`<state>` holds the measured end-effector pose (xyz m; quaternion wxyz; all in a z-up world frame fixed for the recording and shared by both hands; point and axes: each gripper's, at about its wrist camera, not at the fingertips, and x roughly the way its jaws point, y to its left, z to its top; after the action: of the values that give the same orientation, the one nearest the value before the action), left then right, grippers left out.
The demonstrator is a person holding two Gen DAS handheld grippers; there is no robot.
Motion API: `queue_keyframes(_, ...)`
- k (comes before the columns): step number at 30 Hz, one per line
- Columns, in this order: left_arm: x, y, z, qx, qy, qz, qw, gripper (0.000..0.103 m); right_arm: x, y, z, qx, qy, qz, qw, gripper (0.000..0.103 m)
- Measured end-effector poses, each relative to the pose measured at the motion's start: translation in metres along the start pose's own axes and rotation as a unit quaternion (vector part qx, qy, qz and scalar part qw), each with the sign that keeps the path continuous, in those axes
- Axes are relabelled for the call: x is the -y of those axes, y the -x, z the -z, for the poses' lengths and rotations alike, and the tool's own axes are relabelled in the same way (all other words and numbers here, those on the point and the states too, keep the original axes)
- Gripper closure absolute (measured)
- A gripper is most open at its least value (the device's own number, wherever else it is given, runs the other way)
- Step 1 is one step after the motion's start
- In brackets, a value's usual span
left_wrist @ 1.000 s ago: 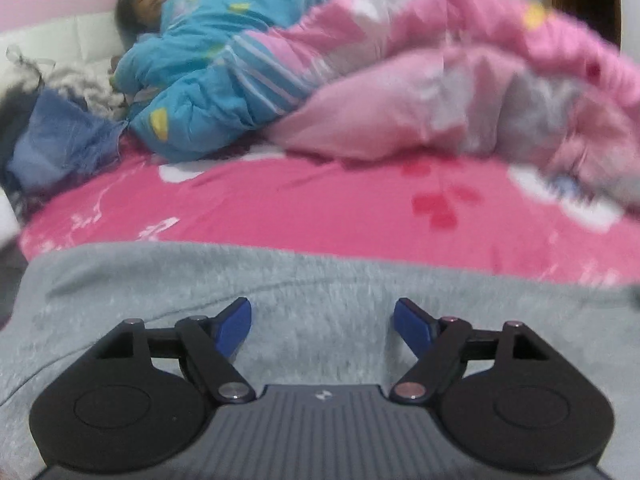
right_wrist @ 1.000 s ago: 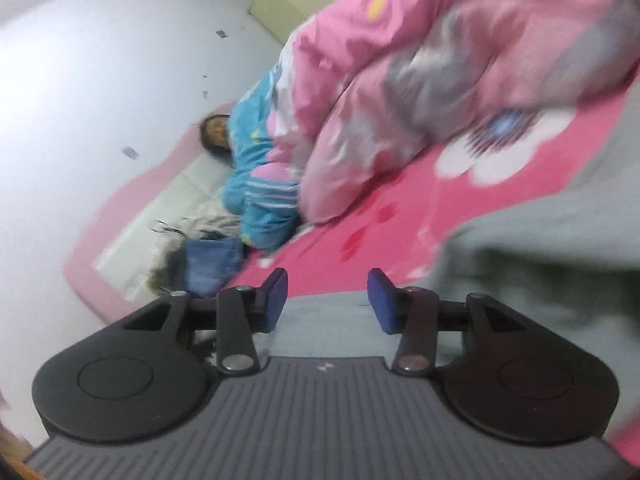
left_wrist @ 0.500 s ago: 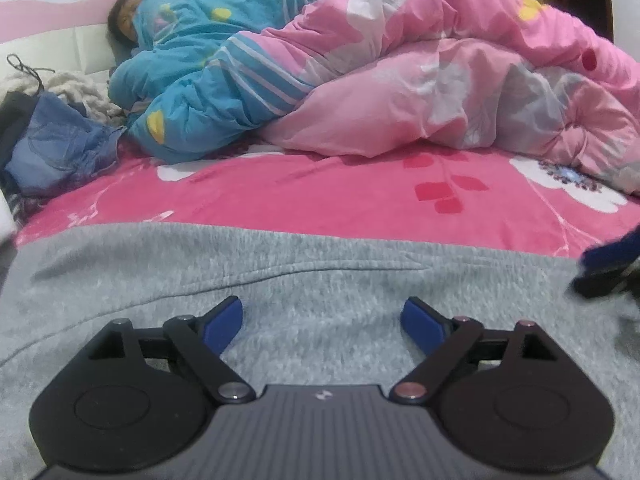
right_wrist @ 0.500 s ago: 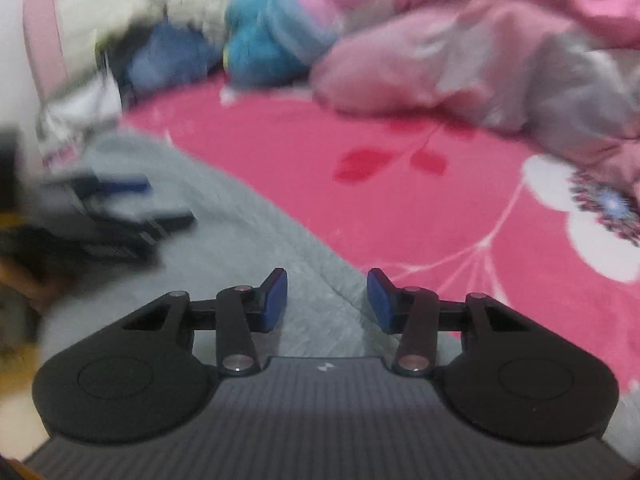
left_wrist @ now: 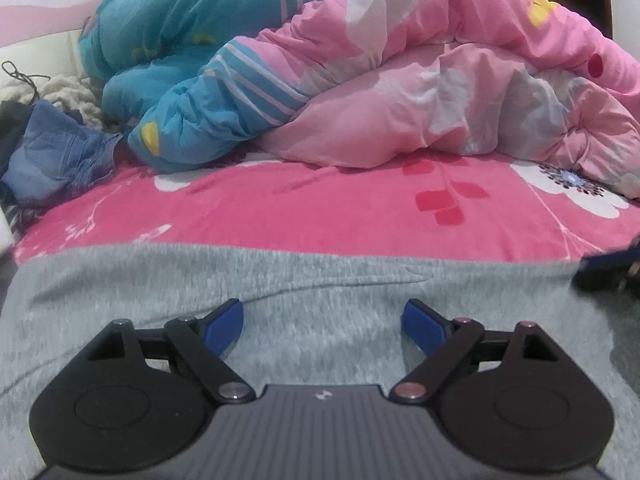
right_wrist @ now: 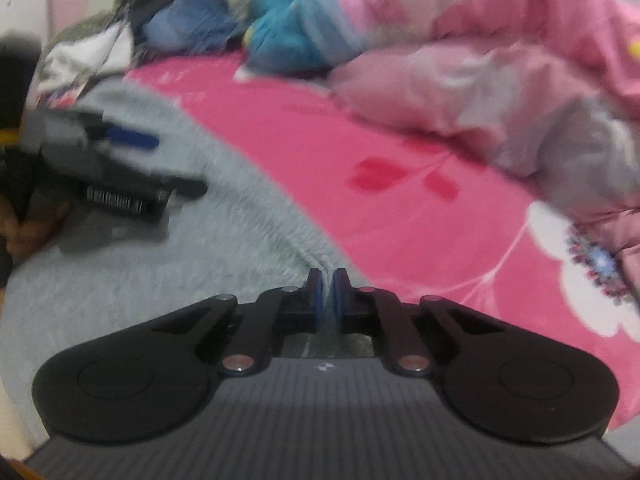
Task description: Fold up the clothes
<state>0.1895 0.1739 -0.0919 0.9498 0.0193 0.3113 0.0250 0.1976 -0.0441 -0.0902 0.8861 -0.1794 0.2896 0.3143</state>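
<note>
A grey fleecy garment (left_wrist: pixel 304 292) lies spread across the near part of the pink bed. Low over its middle hovers my left gripper (left_wrist: pixel 323 326), open, its blue pads wide apart with nothing between them. In the right wrist view the same grey garment (right_wrist: pixel 132 264) fills the left side, and my right gripper (right_wrist: pixel 327 296) is shut on its right edge, a thin fold of cloth pinched between the pads. The left gripper (right_wrist: pixel 120 160) shows blurred at the left of that view, and the right gripper's tip (left_wrist: pixel 608 272) peeks in at the left wrist view's right edge.
A pink floral bedsheet (left_wrist: pixel 320 208) lies beyond the garment. A bulky pink and blue quilt (left_wrist: pixel 400 92) is heaped at the back. Blue jeans (left_wrist: pixel 56 156) and a cream knit (left_wrist: pixel 60 88) pile up at the far left by the headboard.
My right gripper has swung down to the garment's right edge and closed on it. The left gripper has opened a little wider and stayed over the garment.
</note>
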Motion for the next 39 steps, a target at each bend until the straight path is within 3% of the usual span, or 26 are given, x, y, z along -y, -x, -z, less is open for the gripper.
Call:
queue_keyframes(6,0.003,-0.017,-0.015,0.003,-0.011,0.001,0.9999,0.014,0.009,0.013,-0.018,0.041,-0.012,0.031,0.999,0.1)
queue_keyframes(11,0.004,-0.032,-0.008,-0.006,-0.017,0.001,0.9998,0.013,0.013,-0.033,0.012,-0.019,-0.032,0.026,0.999,0.1)
queue_keyframes(13,0.005,-0.033,-0.007,-0.006,-0.019,0.0,0.9998,0.012,0.017,-0.031,0.013,-0.009,-0.051,0.023,0.998,0.099)
queue_keyframes(18,0.007,-0.036,-0.007,-0.01,-0.023,-0.004,0.9997,0.011,0.038,-0.011,0.016,0.006,-0.129,0.023,0.991,0.082)
queue_keyframes(21,0.007,-0.034,-0.009,-0.012,-0.023,-0.008,0.9996,0.011,0.056,0.034,0.032,0.034,-0.216,0.01,0.976,0.08)
queue_keyframes(23,0.012,-0.026,-0.013,-0.01,-0.022,-0.032,0.9992,0.011,0.065,0.072,0.053,0.06,-0.272,-0.007,0.96,0.076)
queue_keyframes(25,0.02,-0.011,-0.017,0.005,-0.019,-0.048,0.9986,0.011,0.071,0.113,0.082,0.086,-0.317,-0.02,0.944,0.065)
queue_keyframes(26,0.026,-0.004,-0.018,0.014,-0.024,-0.039,0.9988,0.011,0.074,0.134,0.097,0.098,-0.336,-0.017,0.937,0.052)
queue_keyframes(27,0.034,0.003,-0.02,0.022,-0.03,-0.029,0.9989,0.011,0.076,0.155,0.111,0.112,-0.346,-0.001,0.931,0.045)
queue_keyframes(31,0.08,0.014,-0.012,0.026,-0.093,0.015,0.9952,0.01,0.087,0.231,0.158,0.17,-0.376,0.071,0.908,0.034)
queue_keyframes(33,0.099,0.005,-0.002,0.008,-0.118,0.01,0.9929,0.01,0.097,0.261,0.172,0.2,-0.385,0.105,0.895,0.024)
queue_keyframes(36,0.114,-0.007,0.012,0.001,-0.132,-0.008,0.9912,0.005,0.112,0.283,0.185,0.221,-0.392,0.161,0.878,0.018)
queue_keyframes(38,0.111,-0.008,0.012,-0.003,-0.118,-0.008,0.993,0.005,0.118,0.285,0.188,0.218,-0.373,0.186,0.882,0.012)
queue_keyframes(39,0.108,-0.01,0.01,-0.009,-0.106,-0.004,0.9943,0.003,0.118,0.279,0.185,0.205,-0.341,0.201,0.895,0.006)
